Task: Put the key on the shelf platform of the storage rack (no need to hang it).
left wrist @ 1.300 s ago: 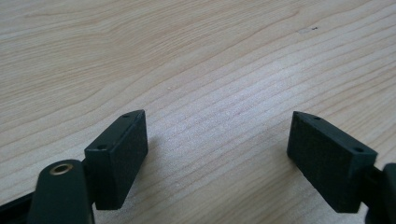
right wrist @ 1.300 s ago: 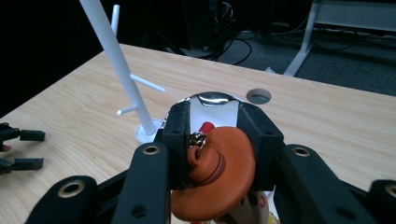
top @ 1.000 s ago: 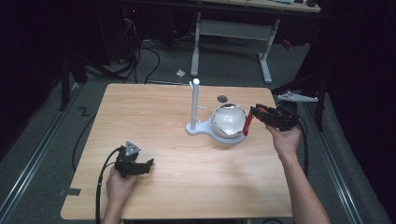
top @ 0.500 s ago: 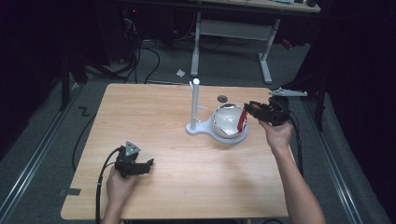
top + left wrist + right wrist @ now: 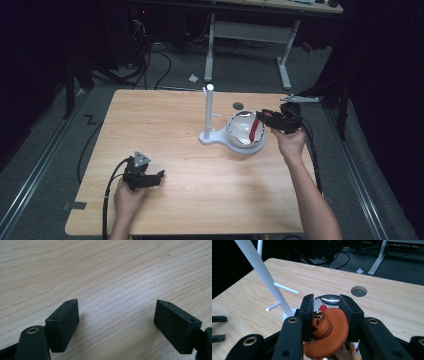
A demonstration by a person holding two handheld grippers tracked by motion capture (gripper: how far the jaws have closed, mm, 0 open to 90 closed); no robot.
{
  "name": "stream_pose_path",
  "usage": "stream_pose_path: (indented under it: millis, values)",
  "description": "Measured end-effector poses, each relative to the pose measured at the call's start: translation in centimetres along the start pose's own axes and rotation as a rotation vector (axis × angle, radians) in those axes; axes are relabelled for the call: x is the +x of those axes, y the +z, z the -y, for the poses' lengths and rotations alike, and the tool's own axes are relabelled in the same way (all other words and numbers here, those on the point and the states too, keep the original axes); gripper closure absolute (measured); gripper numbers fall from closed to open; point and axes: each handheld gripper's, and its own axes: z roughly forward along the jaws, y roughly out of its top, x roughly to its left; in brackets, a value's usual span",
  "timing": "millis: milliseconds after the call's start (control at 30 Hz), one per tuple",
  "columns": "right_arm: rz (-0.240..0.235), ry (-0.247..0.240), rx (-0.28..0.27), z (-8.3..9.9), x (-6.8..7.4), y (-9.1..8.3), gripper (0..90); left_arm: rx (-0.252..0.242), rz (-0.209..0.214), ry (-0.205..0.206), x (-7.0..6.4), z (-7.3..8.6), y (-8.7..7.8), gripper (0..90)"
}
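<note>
My right gripper (image 5: 264, 118) is shut on an orange-red rubbery piece (image 5: 331, 333) with a small metal ring (image 5: 318, 314) at its top. The piece (image 5: 254, 131) hangs over a shiny metal bowl (image 5: 239, 131) at the table's right. In the right gripper view the bowl (image 5: 330, 299) shows just beyond the jaws. A white stand (image 5: 209, 111) with short pegs (image 5: 286, 288) rises left of the bowl. My left gripper (image 5: 159, 176) rests open near the front left, and its view (image 5: 116, 320) has bare wood between the jaws.
The wooden table (image 5: 165, 125) has a round cable hole (image 5: 238, 105) behind the bowl. A white desk frame (image 5: 250, 35), cables and a dark floor lie beyond the far edge. The other gripper (image 5: 218, 327) appears at the left edge of the right gripper view.
My right gripper has carried the orange-red piece leftward, from beside the bowl to over its right rim. The left gripper has stayed put.
</note>
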Motion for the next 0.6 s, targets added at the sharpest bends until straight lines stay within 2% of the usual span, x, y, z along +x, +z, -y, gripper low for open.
stream_pose_path:
  millis: [600]
  values:
    - [0.006, 0.003, 0.035, 0.6, 0.2, 2.6, 66.1, 0.000, 0.000, 0.000, 0.0, 0.0, 0.0, 20.6]
